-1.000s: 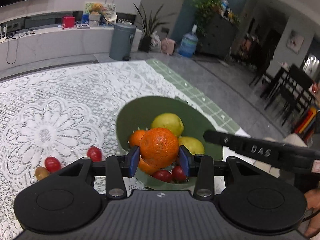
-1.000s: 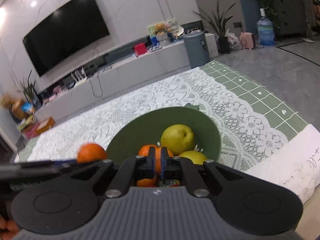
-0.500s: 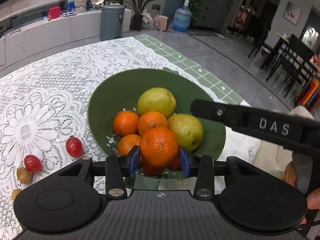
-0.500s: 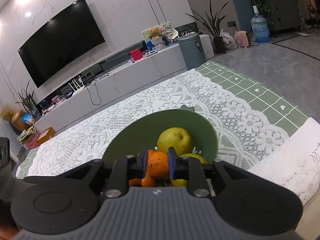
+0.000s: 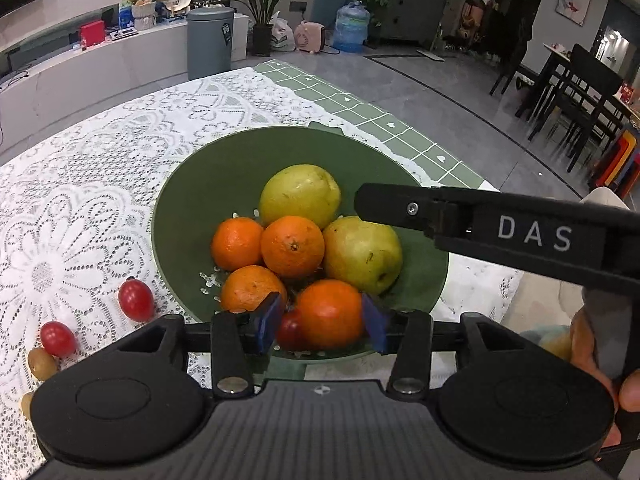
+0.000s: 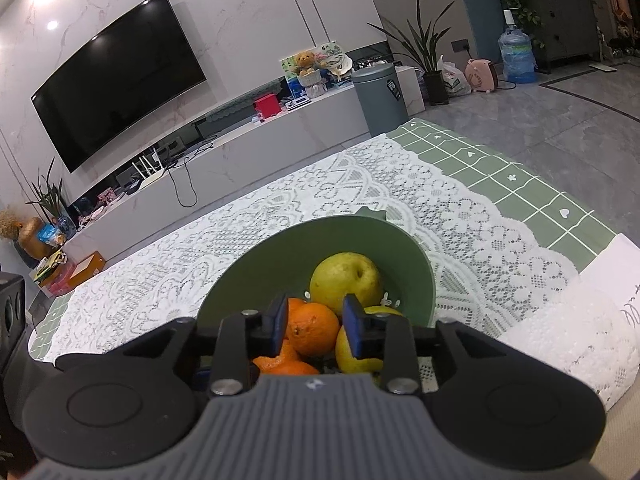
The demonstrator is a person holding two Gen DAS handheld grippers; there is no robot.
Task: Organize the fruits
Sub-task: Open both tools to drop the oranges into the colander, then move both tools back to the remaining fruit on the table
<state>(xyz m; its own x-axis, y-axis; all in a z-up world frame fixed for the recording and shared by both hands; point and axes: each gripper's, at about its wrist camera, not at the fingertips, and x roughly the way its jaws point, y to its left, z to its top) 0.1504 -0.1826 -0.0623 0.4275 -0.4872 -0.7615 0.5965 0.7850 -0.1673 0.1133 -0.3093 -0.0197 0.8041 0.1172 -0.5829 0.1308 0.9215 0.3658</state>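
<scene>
A green bowl [image 5: 192, 208] on the lace cloth holds two yellow-green pears [image 5: 300, 196] and several oranges [image 5: 292, 246]. My left gripper [image 5: 322, 324] hangs over the bowl's near side with its jaws opening. An orange [image 5: 328, 314] lies between its blue pads, resting on the pile beside a red tomato, and the pads stand off it. My right gripper [image 6: 316, 330] is at the bowl's [image 6: 260, 272] near rim, its jaws also opening. An orange [image 6: 314, 328] in the bowl shows through the gap, ungripped.
Two red cherry tomatoes [image 5: 136, 300] and a small greenish fruit [image 5: 41, 362] lie on the cloth left of the bowl. The right tool's black body [image 5: 500, 232] crosses over the bowl's right side, with a hand [image 5: 592, 344] behind. White paper [image 6: 616, 268] lies near the table's right edge.
The left gripper came in lower over the bowl, then spread its jaws off the orange, which now rests on the pile. The right gripper's jaws went from shut to apart.
</scene>
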